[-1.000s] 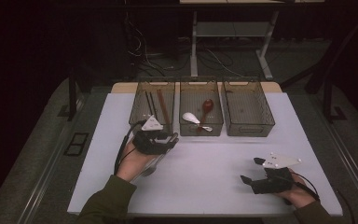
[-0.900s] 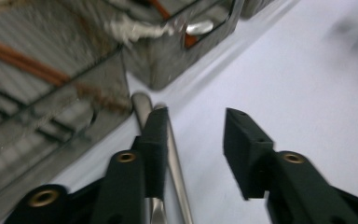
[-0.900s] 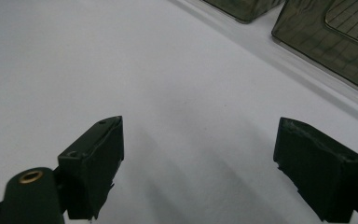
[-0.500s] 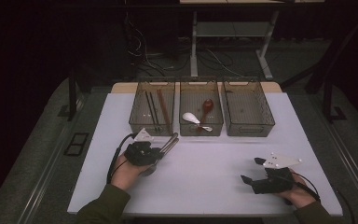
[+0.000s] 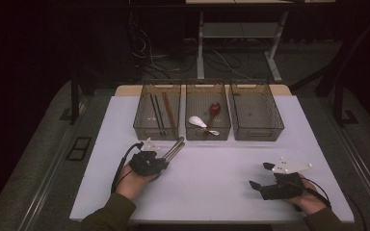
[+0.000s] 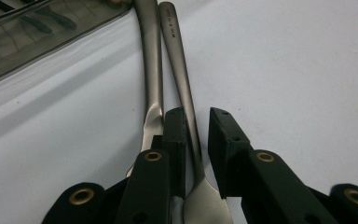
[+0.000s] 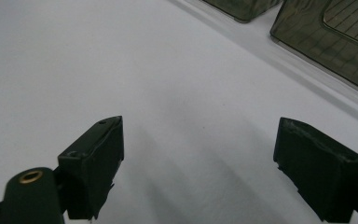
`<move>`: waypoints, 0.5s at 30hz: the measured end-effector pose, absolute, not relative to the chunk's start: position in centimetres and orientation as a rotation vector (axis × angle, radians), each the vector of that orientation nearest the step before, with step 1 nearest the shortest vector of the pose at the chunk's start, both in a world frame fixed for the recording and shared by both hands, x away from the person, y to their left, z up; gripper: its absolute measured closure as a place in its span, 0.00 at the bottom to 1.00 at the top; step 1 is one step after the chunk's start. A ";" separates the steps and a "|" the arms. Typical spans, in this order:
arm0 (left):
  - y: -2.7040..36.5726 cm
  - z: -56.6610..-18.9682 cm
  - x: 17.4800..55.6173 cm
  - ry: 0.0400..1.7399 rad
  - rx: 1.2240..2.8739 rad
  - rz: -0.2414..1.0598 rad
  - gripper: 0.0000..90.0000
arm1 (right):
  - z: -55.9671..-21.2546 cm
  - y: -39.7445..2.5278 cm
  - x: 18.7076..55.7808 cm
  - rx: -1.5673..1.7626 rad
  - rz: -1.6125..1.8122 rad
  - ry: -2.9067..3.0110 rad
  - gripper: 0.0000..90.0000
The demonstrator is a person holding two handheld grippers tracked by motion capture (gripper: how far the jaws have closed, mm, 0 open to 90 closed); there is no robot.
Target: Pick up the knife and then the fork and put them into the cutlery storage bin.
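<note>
Two grey metal utensils (image 5: 175, 147) lie side by side on the white table (image 5: 212, 163), handles pointing toward the left bin (image 5: 157, 108). My left gripper (image 5: 163, 159) sits over their near ends. In the left gripper view one handle (image 6: 181, 70) runs between the jaws of the left gripper (image 6: 198, 128), against the left jaw, with a sliver of table showing before the right jaw. The other handle (image 6: 152, 60) lies outside the left jaw. My right gripper (image 5: 260, 175) rests open at the front right; the right gripper (image 7: 200, 140) has only bare table between its jaws.
Three clear bins stand in a row at the back. The left one holds dark and brown sticks (image 5: 166, 113). The middle bin (image 5: 207, 130) holds a white spoon (image 5: 197, 121) and a red one (image 5: 214, 108). Nothing shows in the right bin (image 5: 256, 113).
My left gripper has drawn back from the left bin's front toward the person, uncovering the two utensils. Over the last half second the utensils stayed put. The right gripper has not moved.
</note>
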State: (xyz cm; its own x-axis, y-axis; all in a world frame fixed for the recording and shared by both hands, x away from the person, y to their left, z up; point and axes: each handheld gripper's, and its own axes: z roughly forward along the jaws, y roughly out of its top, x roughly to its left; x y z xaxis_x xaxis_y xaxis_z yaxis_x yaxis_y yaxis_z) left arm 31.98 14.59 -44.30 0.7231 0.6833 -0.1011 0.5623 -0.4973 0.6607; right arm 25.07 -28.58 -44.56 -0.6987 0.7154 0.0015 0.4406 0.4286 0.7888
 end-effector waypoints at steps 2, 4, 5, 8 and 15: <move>14.5 -44.4 31.8 0.939 2.230 0.239 0.85 | -44.5 -28.6 25.1 0.994 1.153 2.354 0.18; 14.5 -44.4 31.7 0.943 2.230 0.256 0.86 | -44.5 -28.6 25.1 0.998 1.158 2.353 0.18; 14.4 -44.4 31.7 0.944 2.231 0.263 0.88 | -44.5 -28.6 25.1 0.999 1.159 2.352 0.18; 14.4 -44.5 31.6 0.956 2.223 0.270 0.91 | -44.4 -28.7 25.1 0.999 1.173 2.349 0.18; 14.2 -44.4 31.5 0.948 2.235 0.290 0.94 | -44.3 -28.8 25.2 1.012 1.185 2.345 0.18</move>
